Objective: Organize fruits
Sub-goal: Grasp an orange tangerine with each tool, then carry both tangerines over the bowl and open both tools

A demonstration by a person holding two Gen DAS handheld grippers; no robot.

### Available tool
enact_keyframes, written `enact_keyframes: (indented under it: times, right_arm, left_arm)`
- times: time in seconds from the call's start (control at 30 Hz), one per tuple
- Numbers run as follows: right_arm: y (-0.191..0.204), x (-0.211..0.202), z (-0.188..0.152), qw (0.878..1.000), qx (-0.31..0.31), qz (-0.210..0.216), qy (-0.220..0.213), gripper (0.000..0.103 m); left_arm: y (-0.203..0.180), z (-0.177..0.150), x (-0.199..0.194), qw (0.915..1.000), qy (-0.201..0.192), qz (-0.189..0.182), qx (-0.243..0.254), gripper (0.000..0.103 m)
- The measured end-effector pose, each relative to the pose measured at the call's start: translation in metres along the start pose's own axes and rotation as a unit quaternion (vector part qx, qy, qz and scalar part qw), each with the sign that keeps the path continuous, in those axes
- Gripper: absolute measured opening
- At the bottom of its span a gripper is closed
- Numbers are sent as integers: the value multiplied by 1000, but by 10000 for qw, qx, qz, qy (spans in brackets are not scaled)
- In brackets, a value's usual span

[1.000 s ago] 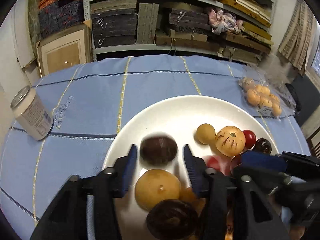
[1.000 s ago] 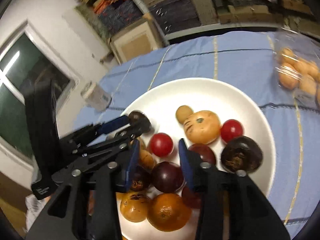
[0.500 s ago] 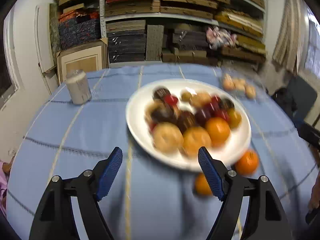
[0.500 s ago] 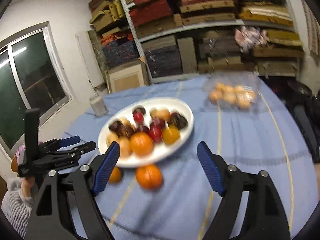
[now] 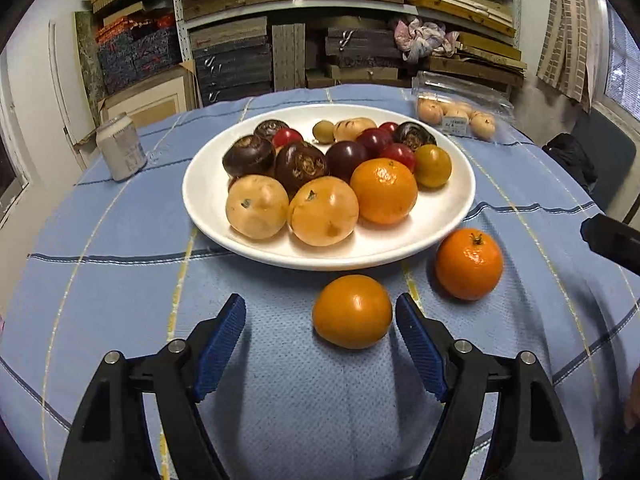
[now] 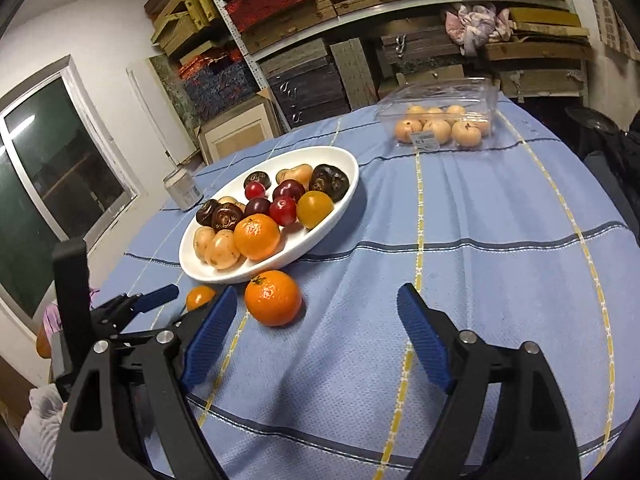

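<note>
**Both grippers pulled back from the plate, jaws apart**

Backed off since earlier: left gripper (image 5: 320,334) and right gripper (image 6: 316,332), both just opened, empty. Round white ceramic plate (image 5: 452,216) of mixed fruits, frame centre. Smooth orange fruit (image 5: 352,311) and stemmed orange mandarin (image 5: 469,263) on blue checked tablecloth (image 5: 120,300), lower frame.

Glossy white plate (image 5: 440,216), woven blue tablecloth (image 5: 120,280)

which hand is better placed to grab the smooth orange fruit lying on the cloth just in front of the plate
Left. The smooth orange fruit lies between the open left claw's pads, nearer the right pad. The right claw, also open, has only cloth between its pads; the fruit sits off to its left.
</note>
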State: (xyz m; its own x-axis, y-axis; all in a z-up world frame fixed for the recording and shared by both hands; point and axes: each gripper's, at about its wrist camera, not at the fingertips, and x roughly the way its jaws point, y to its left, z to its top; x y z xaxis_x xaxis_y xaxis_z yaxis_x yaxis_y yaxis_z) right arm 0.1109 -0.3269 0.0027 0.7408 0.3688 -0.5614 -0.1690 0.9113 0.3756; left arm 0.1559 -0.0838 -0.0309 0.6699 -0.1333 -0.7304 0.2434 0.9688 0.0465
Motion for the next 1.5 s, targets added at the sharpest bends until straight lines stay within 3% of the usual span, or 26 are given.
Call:
enact_keyframes:
  times: [0.13,0.23,0.33,0.73,0.93,1.07,1.33,1.5]
  right_arm:
    - [4,7,-3,9998,-105,-46,138,81]
    - [10,12,-7,9994,-260,-97,225,81]
    - [16,17,-9,9986,-431,-160,252,81]
    - [62,58,-9,9913,-1157,-398,490,80]
    - [69,78,-12,9869,-1309,-543,776,68]
    - [65,83,-11,9874,-1201,-538,877,45]
    - [63,69,-13,9899,-1074,-200,907,43]
    - [73,38,16,9951,-906,66,402,43]
  left_arm:
    - [0,2,2,10000,11,-79,4,49]
    - [-1,4,7,9996,76,-254,9,39]
    - [1,1,3,9994,50,-343,12,38]
    - [39,-12,-33,9997,-216,54,-115,38]
    - [41,-13,-31,9997,-212,99,-82,38]
    - [39,-13,-33,9996,-251,152,-28,38]
    - [35,-8,-45,9989,-438,191,9,38]
    - [34,24,-51,9982,-591,109,90,38]
